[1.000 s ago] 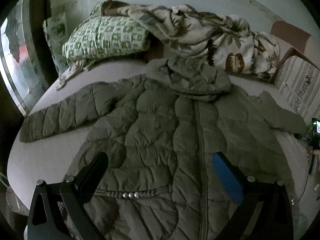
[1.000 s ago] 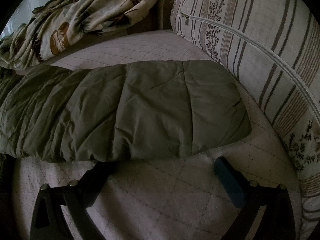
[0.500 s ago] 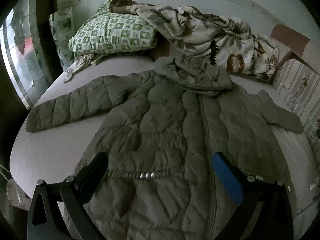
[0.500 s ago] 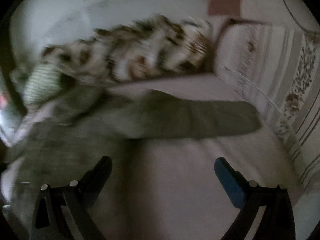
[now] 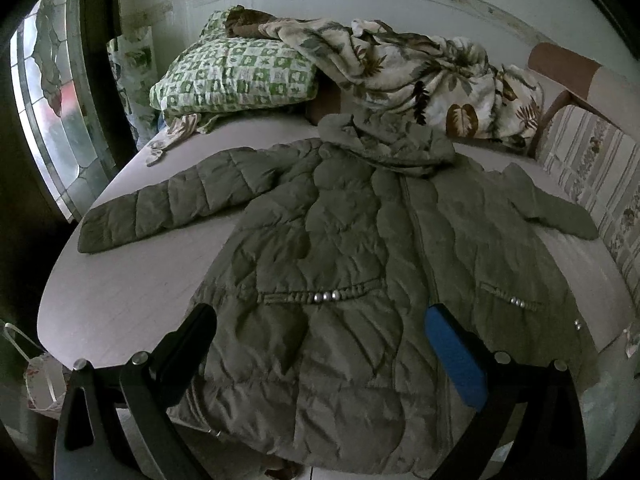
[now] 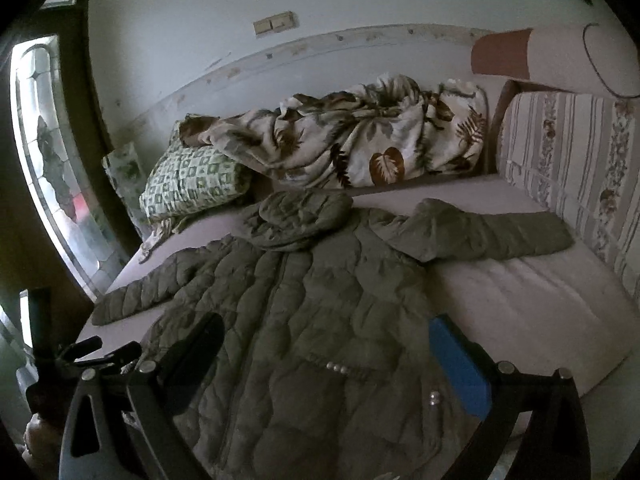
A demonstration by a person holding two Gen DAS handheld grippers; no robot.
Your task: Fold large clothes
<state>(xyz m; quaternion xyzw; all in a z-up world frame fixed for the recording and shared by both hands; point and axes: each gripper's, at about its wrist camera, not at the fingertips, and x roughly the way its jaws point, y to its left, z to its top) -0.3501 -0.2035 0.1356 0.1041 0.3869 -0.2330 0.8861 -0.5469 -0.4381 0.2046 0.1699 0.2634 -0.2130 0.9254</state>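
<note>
While both cams looked down the bed (image 5: 120, 280), I saw the olive jacket (image 5: 352, 264) lying flat, front up, sleeves spread L and R, hood near the leaf-print blanket (image 5: 420, 64). My left claw (image 5: 320, 344) and right claw (image 6: 328, 360) were released, gripping nothing, prob. hovering over the hem; dim light hid contact.
</note>
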